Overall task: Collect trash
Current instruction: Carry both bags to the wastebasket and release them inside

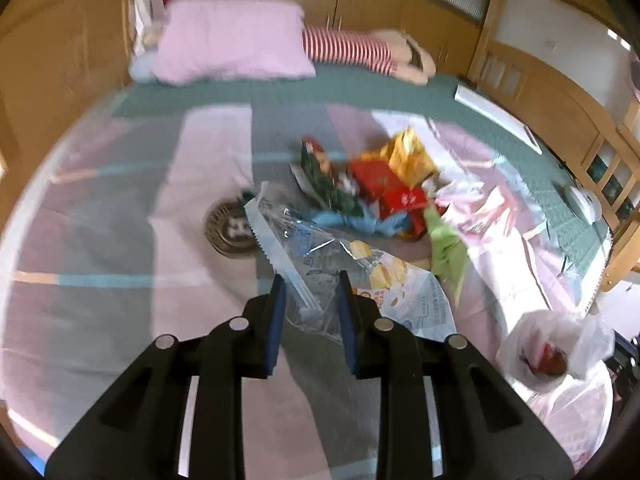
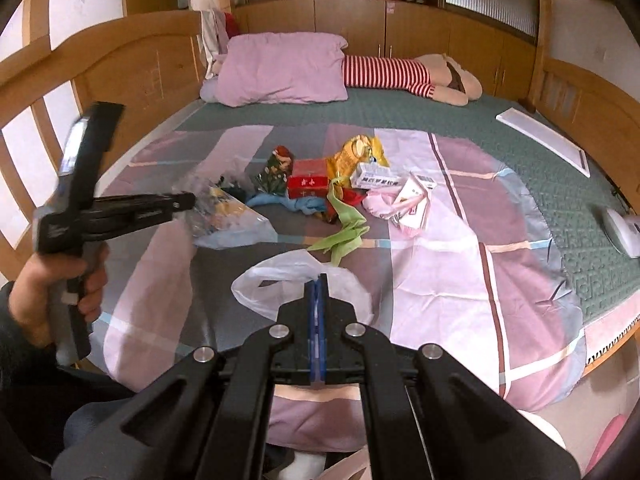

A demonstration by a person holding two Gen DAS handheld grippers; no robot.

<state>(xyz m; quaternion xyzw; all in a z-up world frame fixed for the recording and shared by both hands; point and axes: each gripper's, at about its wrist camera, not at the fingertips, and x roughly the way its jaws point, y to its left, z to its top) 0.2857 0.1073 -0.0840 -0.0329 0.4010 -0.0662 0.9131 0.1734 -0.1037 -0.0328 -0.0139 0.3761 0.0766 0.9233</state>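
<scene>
The left gripper has its jaws parted around the near end of a clear wrapper on the bed (long axis running away toward the pile). The right gripper pinches the bag rim.

Home bedroom: wooden bed, pillow, cabinets.

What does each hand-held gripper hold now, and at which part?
The right hand-held gripper is shut on the white plastic bag at its rim. The left hand-held gripper straddles the clear snack bag's edge, apparently not clamped.
</scene>
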